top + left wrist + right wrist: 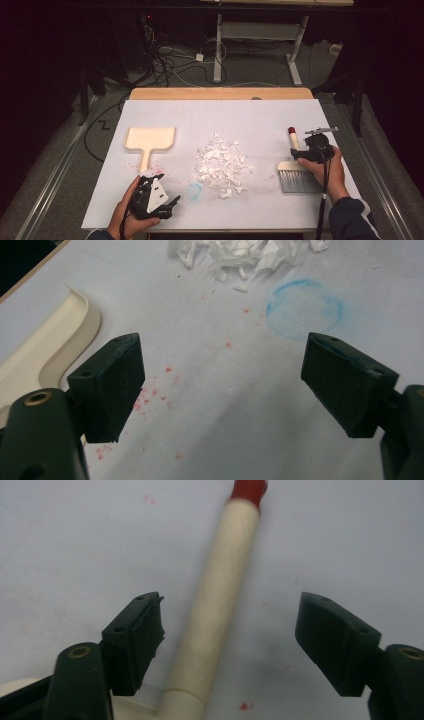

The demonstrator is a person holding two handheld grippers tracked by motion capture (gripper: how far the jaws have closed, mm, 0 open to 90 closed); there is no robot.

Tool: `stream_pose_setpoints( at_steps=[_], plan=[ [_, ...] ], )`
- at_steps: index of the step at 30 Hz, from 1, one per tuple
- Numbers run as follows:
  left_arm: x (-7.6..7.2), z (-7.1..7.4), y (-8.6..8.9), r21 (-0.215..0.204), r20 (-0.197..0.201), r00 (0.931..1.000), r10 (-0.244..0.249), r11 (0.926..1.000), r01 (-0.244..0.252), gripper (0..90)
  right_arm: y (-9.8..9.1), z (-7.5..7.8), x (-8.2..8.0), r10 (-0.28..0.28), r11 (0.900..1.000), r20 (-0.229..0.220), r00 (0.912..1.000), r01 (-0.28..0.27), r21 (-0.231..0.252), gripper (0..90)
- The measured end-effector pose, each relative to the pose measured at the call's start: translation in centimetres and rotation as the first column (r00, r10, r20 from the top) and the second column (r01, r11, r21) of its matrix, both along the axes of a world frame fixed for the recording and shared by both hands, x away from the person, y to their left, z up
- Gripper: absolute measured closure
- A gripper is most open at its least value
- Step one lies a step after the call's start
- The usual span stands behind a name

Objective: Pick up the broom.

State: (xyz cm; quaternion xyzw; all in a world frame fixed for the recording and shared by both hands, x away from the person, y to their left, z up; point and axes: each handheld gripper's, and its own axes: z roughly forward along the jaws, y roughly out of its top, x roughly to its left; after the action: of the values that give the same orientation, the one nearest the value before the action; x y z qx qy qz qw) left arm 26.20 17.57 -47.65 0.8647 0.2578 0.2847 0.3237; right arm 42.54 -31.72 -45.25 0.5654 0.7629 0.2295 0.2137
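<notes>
A cream hand brush lies at the table's right, its handle (295, 142) ending in a red cap (247, 489) and its grey bristles (298, 181) towards the person. My right gripper (304, 150) is lowered over that handle (220, 590), one jaw on each side; the pads stand off it, open. A cream dustpan (150, 138) lies at the left, and a heap of white paper scraps (220, 162) sits mid-table. My left gripper (167, 189) rests open near the front edge, just below the dustpan's handle, nothing between its jaws (222, 375).
A blue chalk-like ring (195, 191) and small red specks mark the white sheet (260, 115) near the left gripper. The ring (305, 307) lies ahead of the left jaws, the scraps (240, 252) beyond it, the dustpan's rim (45, 345) to their left.
</notes>
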Motion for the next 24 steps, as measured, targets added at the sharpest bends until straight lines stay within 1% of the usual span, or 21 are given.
stream_pose_setpoints(
  at_steps=[1, 3, 4, 5, 6, 7, 8, 9, 10, 13, 14, 17, 18, 19, 20, 23, 24],
  plan=[
    [0.0, 0.0, 0.0, 0.001, -0.002, 1.0000, 0.002, 1.0000, -0.002, 16.7, -0.1, -0.4, 0.4, -0.016, 0.9999, -0.027, 0.9995, 0.016, -0.001, 31.9],
    [0.0, 0.0, 0.0, -0.001, -0.003, 1.0000, 0.004, 1.0000, -0.004, 16.7, -0.3, -0.5, 0.8, -0.016, 0.9997, -0.036, 0.9992, 0.017, 0.015, 33.8],
    [0.1, -0.1, 0.1, -0.003, -0.005, 1.0000, 0.003, 1.0000, -0.003, 16.7, -0.3, -0.5, 0.8, -0.016, 0.9997, -0.036, 0.9992, 0.017, 0.015, 33.8],
    [0.1, -0.1, 0.1, -0.002, -0.010, 0.9999, 0.002, 1.0000, -0.002, 16.7, -0.3, -0.4, 1.0, -0.019, 0.9997, -0.043, 0.9989, 0.019, 0.015, 36.0],
    [0.1, -0.2, 0.1, 0.003, -0.013, 0.9999, 0.002, 1.0000, -0.002, 16.7, 0.0, -0.3, 1.2, -0.004, 1.0000, -0.052, 0.9986, 0.004, 0.004, 42.1],
    [0.1, -0.2, 0.1, 0.008, -0.015, 0.9999, 0.003, 1.0000, -0.003, 16.7, 0.1, -0.3, 1.3, -0.003, 0.9999, -0.052, 0.9986, 0.003, 0.013, 47.9],
    [0.0, -0.2, 0.1, 0.012, -0.017, 0.9999, 0.003, 0.9999, -0.002, 16.7, 0.1, -0.3, 1.3, -0.003, 0.9999, -0.052, 0.9986, 0.003, 0.013, 47.9],
    [0.0, -0.2, 0.1, 0.012, -0.018, 0.9998, 0.001, 0.9999, -0.001, 16.7, 0.4, -0.3, 1.4, 0.005, 0.9999, -0.043, 0.9991, -0.004, 0.016, 55.4],
    [-0.2, -0.2, 0.2, 0.011, -0.016, 0.9999, 0.004, 0.9999, -0.004, 16.7, 0.5, -0.3, 1.5, 0.017, 0.9998, -0.043, 0.9989, -0.016, 0.015, 61.0],
    [-0.1, -0.1, 0.2, 0.008, -0.016, 0.9999, 0.005, 1.0000, -0.005, 16.7, 0.6, -0.3, 1.5, 0.017, 0.9996, -0.040, 0.9991, -0.016, 0.025, 62.7],
    [-0.1, -0.1, 0.1, 0.010, -0.017, 0.9998, 0.005, 0.9999, -0.005, 16.7, 0.6, -0.3, 1.5, 0.022, 0.9995, -0.038, 0.9990, -0.021, 0.022, 63.0],
    [0.1, -0.2, -0.1, 0.015, -0.022, 0.9998, 0.002, 0.9999, -0.001, 16.7, 0.5, -0.4, 1.5, 0.024, 0.9991, -0.032, 0.9992, -0.023, 0.035, 65.4],
    [0.1, -0.2, -0.1, 0.019, -0.022, 0.9998, -0.001, 0.9998, 0.001, 16.7, 0.5, -0.4, 1.5, 0.021, 0.9991, -0.023, 0.9995, -0.020, 0.037, 70.0],
    [0.1, -0.2, -0.2, 0.015, -0.021, 0.9998, -0.001, 0.9999, 0.001, 16.7, 0.5, -0.4, 1.5, 0.021, 0.9991, -0.023, 0.9995, -0.020, 0.037, 70.0],
    [0.1, -0.2, -0.2, 0.016, -0.022, 0.9998, -0.002, 0.9999, 0.002, 16.7, 0.4, -0.4, 1.5, 0.036, 0.9989, -0.013, 0.9993, -0.035, 0.032, 70.8],
    [0.1, -0.2, -0.1, 0.013, -0.021, 0.9998, 0.007, 0.9999, -0.007, 16.7, 0.4, -0.5, 1.5, 0.030, 0.9987, -0.008, 0.9995, -0.030, 0.042, 70.8],
    [0.2, -0.1, -0.1, 0.011, -0.017, 0.9997, 0.017, 0.9998, -0.016, 16.7, 0.2, -0.5, 1.4, 0.030, 0.9980, -0.002, 0.9995, -0.030, 0.056, 70.8]
  ],
)
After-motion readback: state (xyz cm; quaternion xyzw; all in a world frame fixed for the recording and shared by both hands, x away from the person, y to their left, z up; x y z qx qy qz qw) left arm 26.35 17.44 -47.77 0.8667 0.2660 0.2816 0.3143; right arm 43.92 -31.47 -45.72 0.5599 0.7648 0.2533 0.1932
